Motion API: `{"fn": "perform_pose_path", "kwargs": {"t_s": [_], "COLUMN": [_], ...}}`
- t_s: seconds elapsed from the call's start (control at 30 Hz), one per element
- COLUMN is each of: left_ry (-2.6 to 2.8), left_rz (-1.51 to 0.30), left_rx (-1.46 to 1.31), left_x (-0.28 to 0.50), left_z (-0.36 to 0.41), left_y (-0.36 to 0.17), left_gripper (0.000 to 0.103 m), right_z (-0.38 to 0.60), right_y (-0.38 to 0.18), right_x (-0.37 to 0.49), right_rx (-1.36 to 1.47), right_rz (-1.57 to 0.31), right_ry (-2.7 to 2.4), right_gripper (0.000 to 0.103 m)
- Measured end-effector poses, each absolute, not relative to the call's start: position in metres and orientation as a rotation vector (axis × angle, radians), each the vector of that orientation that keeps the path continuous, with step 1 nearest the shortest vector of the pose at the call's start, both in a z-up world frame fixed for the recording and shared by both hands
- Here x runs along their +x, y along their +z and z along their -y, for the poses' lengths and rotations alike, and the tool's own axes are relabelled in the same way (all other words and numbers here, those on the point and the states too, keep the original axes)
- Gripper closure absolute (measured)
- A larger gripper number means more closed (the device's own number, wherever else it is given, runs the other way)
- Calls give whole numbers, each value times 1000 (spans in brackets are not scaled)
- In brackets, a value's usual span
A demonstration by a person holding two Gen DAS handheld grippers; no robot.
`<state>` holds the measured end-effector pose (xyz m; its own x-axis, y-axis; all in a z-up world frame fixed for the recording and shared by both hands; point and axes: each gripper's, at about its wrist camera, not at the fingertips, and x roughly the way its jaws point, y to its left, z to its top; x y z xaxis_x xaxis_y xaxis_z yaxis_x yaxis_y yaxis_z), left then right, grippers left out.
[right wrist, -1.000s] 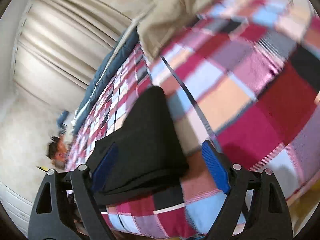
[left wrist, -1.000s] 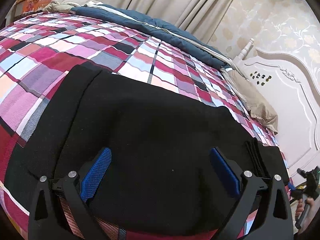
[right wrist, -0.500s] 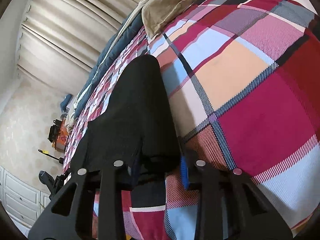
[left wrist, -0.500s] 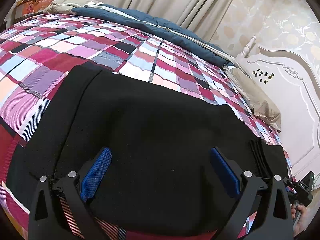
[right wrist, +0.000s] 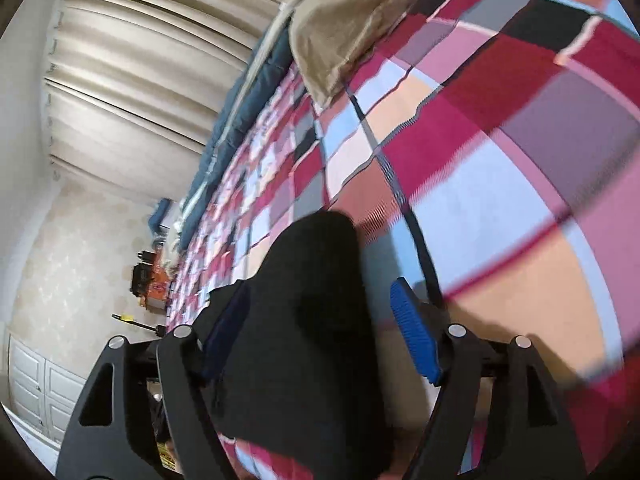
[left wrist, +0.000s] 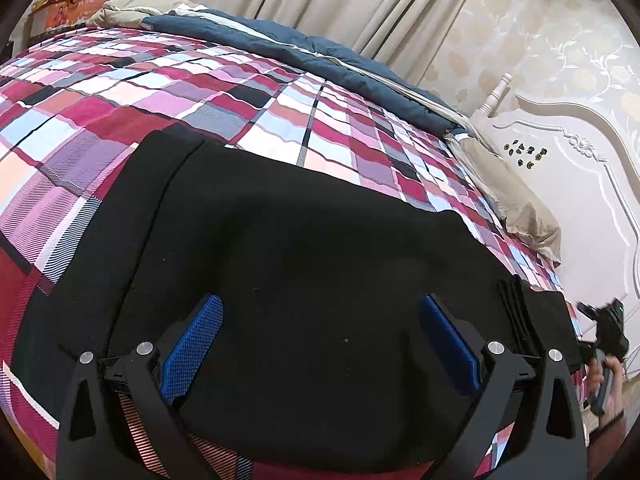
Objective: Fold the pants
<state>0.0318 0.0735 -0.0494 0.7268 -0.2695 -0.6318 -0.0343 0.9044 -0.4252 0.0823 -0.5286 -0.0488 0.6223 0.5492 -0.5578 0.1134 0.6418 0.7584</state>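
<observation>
The black pants [left wrist: 304, 248] lie spread flat on the plaid bed [left wrist: 120, 92], directly under and ahead of the left gripper [left wrist: 320, 344], whose jaws stand released above the cloth. At the pants' far right end, the right gripper [right wrist: 316, 344] is opening, a bunched fold of fabric between its jaws but free of the right pad.

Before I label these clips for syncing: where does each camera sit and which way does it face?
Left wrist: on the left tongs, angled down across the black pants toward the headboard; open blue pads and a hand holding the other tool show.
Right wrist: on the right tongs, looking along the pants' end toward the curtains; its jaws are opening.
Shared: pants, plaid bedspread, curtains.
</observation>
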Motion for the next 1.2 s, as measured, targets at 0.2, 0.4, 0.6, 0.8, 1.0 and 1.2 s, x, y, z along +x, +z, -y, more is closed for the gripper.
{"fn": "perform_pose_path", "kwargs": {"t_s": [0.2,0.4,0.6,0.8,1.0,1.2], "left_ry": [-137,-144,-143,-156,-176,-152], "left_rz": [-746,-738,-735,-737,-755,-727], "left_rx": [-424,-418,-417,-410,-416,-553], "left_x": [31,30,29,29,29,13], "left_z": [-71,-70,-71,-73,-76,-117], "left_y": [-49,-49,-49,-49,-45,-26], "left_gripper": [6,6,6,6,6,6], "right_z": [520,516,412,319,300,300], "right_y": [-55,-21,-9,-59,-59,-59], "right_x": [97,79,61,56,57,43], "right_rx": [756,765,828,788,637,644], "right_rz": [-940,-826,-830,-1001,-1026,-1005], "right_ry": [214,156,582,776,722,721], "right_gripper": [50,46,19,18,18,17]}}
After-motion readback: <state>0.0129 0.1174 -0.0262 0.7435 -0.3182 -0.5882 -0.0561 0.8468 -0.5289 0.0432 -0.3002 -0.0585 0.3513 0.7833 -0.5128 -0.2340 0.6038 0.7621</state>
